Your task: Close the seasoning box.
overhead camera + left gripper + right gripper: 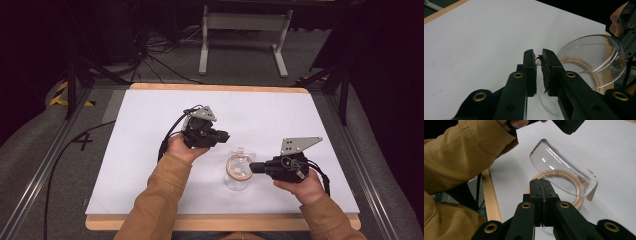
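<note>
Clear glass jar point(238, 172) stands on the white table point(150, 150), near its front edge, between the person's two hands. A tan ring point(239, 167) runs around the jar's mouth, and a clear hinged lid point(560, 171) stands tipped up above it.

From the right, the right gripper point(254, 167) reaches in level, its jaws pressed together at the jar's rim. In the right gripper view, the closed jaws sit against the tan ring; whether they pinch it I cannot tell.

Just up and left of the jar, the left gripper point(224, 135) hovers apart from it. In the left gripper view, its jaws stand slightly parted with nothing clamped between them, and the lid lies just past their tips.

Tan sleeves point(155, 200) cover both forearms, which enter from the bottom. Grey floor with cables lies beyond the table.
</note>
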The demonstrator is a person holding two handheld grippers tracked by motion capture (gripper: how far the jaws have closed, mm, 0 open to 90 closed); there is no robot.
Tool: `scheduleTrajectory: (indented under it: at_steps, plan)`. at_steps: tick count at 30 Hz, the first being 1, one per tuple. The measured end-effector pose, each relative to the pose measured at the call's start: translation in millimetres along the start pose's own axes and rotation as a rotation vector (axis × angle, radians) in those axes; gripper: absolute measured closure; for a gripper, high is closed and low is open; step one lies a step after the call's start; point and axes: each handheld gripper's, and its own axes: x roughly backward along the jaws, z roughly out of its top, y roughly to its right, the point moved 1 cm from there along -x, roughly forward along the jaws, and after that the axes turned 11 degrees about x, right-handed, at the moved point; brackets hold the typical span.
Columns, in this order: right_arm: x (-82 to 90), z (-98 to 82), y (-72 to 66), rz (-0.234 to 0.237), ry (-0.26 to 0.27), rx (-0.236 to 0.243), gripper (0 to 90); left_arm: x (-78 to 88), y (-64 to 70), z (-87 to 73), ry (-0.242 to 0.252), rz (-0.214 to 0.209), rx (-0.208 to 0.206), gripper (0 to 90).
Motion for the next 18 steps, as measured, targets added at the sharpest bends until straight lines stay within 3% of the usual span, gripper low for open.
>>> scheduleTrajectory:
  at_steps: [7, 11, 18]
  plan:
    - [-1.6, -2.0, -1.5, 0.025, -0.057, -0.019, 89.2, 2.6, -2.3, -0.5, -0.06, 0.045, 0.011, 80.7]
    - [-2.5, -3.5, -1.3, 0.045, -0.079, -0.027, 89.2, 2.9, -3.9, -1.0, -0.043, 0.044, 0.019, 80.7]
    - [-5.1, -5.9, -2.2, 0.064, -0.114, -0.024, 89.2, 4.0, -5.2, -1.6, -0.057, 0.044, 0.026, 80.7]
